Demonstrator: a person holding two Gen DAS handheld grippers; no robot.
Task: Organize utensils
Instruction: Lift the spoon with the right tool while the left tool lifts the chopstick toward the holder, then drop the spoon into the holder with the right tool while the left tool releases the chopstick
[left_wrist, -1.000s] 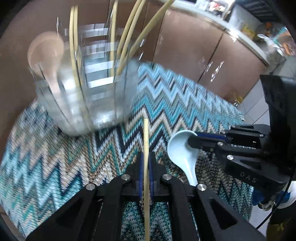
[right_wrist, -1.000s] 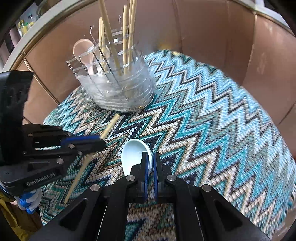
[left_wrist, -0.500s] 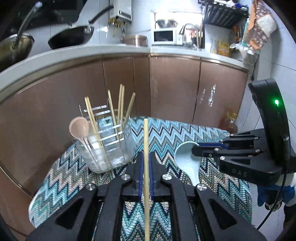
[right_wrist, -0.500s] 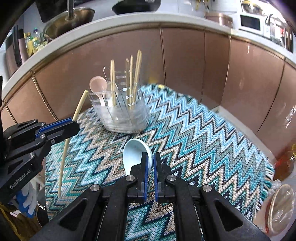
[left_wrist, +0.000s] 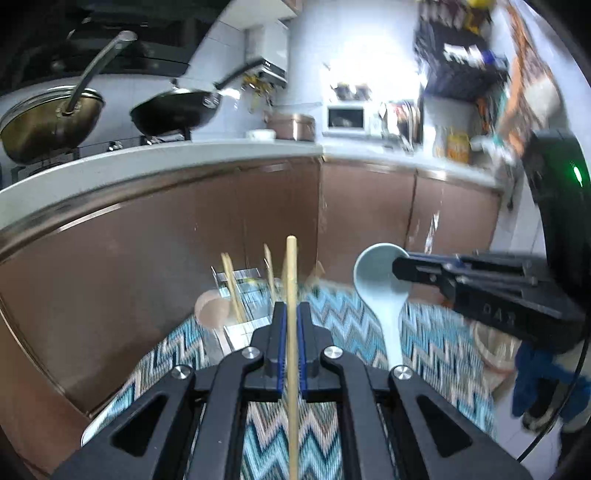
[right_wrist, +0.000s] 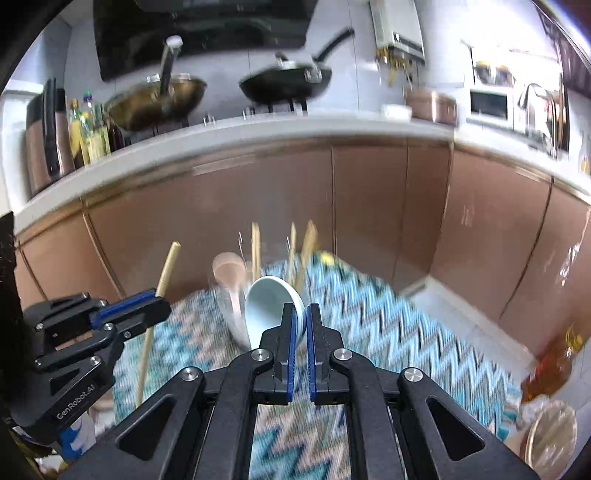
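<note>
Chopstick (left_wrist: 291, 332) being clamped in the shut left tool (left_wrist: 291, 325), sticking out ahead past its tips. Pale blue spoon (right_wrist: 271, 306) being pinched in the shut right tool (right_wrist: 300, 317), bowl forward and just ahead of the tips. Beyond both tools, clear holder (right_wrist: 231, 314) with chopsticks and a pink spoon (right_wrist: 229, 271) standing on the zigzag-cloth table (right_wrist: 388, 325), blurred. Further ahead, brown cabinets (right_wrist: 369, 206).

at lower left of the right wrist view, the left hand-held gripper (right_wrist: 162, 308) bears "genrobot.ai" in white. in the left wrist view, the right hand-held gripper (left_wrist: 397, 264) shows blurred letters, unreadable.
</note>
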